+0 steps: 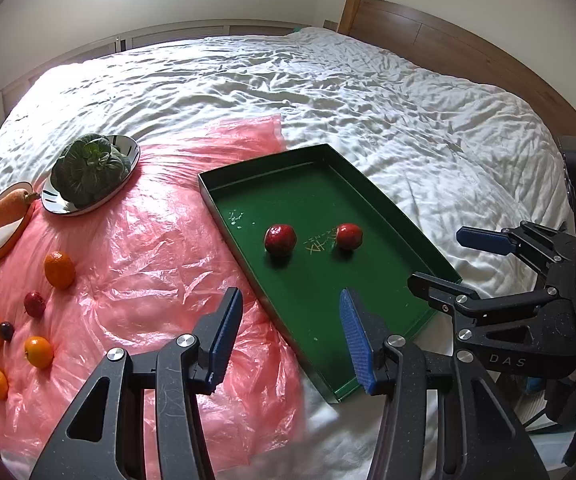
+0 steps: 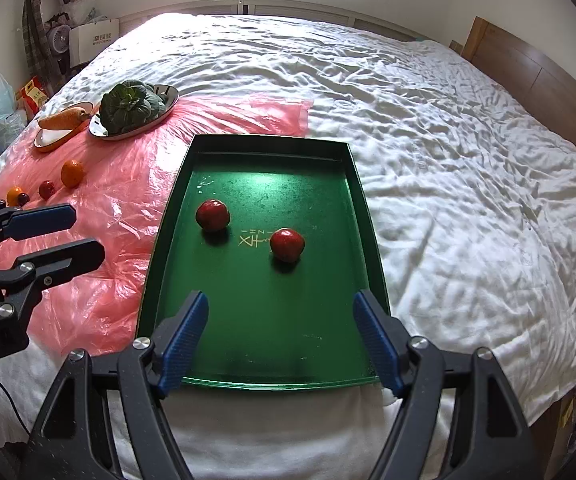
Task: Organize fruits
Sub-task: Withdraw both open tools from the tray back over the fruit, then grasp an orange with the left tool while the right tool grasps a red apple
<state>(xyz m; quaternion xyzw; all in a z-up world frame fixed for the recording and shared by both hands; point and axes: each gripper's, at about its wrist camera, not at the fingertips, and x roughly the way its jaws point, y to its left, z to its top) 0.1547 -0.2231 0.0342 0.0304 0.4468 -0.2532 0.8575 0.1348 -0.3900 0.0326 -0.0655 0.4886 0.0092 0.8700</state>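
A green tray [image 1: 367, 312] [image 2: 256, 320] lies on the bed with two red fruits in it [image 1: 280, 239] [image 1: 349, 236] [image 2: 212, 215] [image 2: 286, 244]. Several oranges [image 1: 59, 269] [image 2: 72, 173] and small dark red fruits [image 1: 34, 304] [image 2: 46, 189] lie on the pink plastic sheet [image 1: 148, 264] [image 2: 128, 184] at the left. My left gripper [image 1: 289, 336] [image 2: 68, 236] is open and empty over the tray's near left edge. My right gripper [image 2: 282, 340] [image 1: 443, 264] is open and empty above the tray's near end.
A silver dish with a leafy green vegetable [image 1: 90, 168] [image 2: 130, 106] and an orange-rimmed dish with a carrot [image 1: 4, 212] [image 2: 64, 119] sit at the sheet's far left. White crumpled bedding [image 1: 367, 96] [image 2: 467, 160] spreads around. A wooden headboard [image 1: 447, 40] stands at the right.
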